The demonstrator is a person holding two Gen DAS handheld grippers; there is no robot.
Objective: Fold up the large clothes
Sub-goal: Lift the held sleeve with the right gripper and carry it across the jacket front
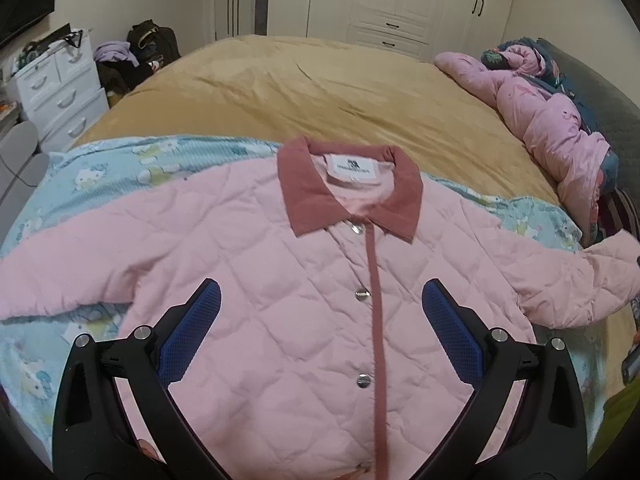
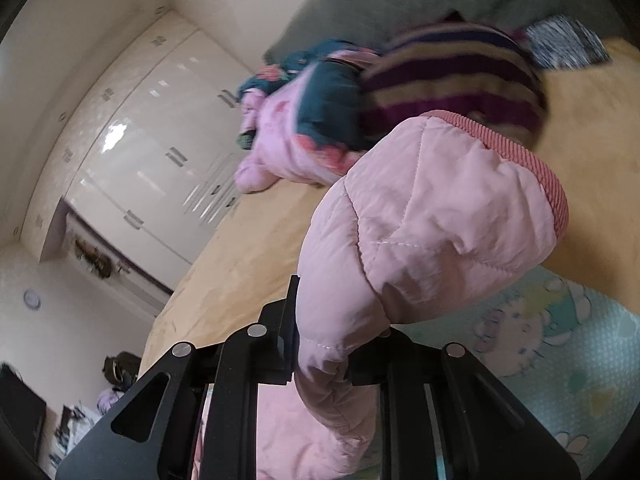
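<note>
We have the pink quilted jacket (image 1: 304,280) lying front-up on the bed (image 1: 320,92), on top of a blue cartoon-print blanket (image 1: 100,176). Its dark pink collar (image 1: 344,196) points away from us toward the far side of the bed, and the buttoned strip down its front runs straight back toward us. So the jacket's long axis runs from collar to hem, and the sleeves stretch out to either side of the collar.

Our left tongs (image 1: 320,300) hang spread wide over the jacket's chest, with the blue pads (image 1: 200,320) holding nothing; the button strip passes between them, a little toward the right-hand pad. The sleeve on the left of the collar lies flat on the blanket, off to the left of these tongs.

Our right tongs (image 2: 340,360) are clamped on the jacket's right sleeve (image 2: 420,232), gripping the padded cloth some way back from the ribbed cuff (image 2: 532,160). The sleeve end rises out of the tongs and bulges up off the blanket, with the cuff at the top, toward the striped cloth (image 2: 460,80) and pink bedding (image 2: 280,140) piled by the headboard.

We judge that the coming move turns on this: the held sleeve lies to the right of the collar, well out from the button strip, so it has to travel left, across the jacket's long axis, to fold over the chest. The right tongs are the nearer ones and already have it; the left tongs sit over where the sleeve would land and would need to clear or pin the body.
</note>
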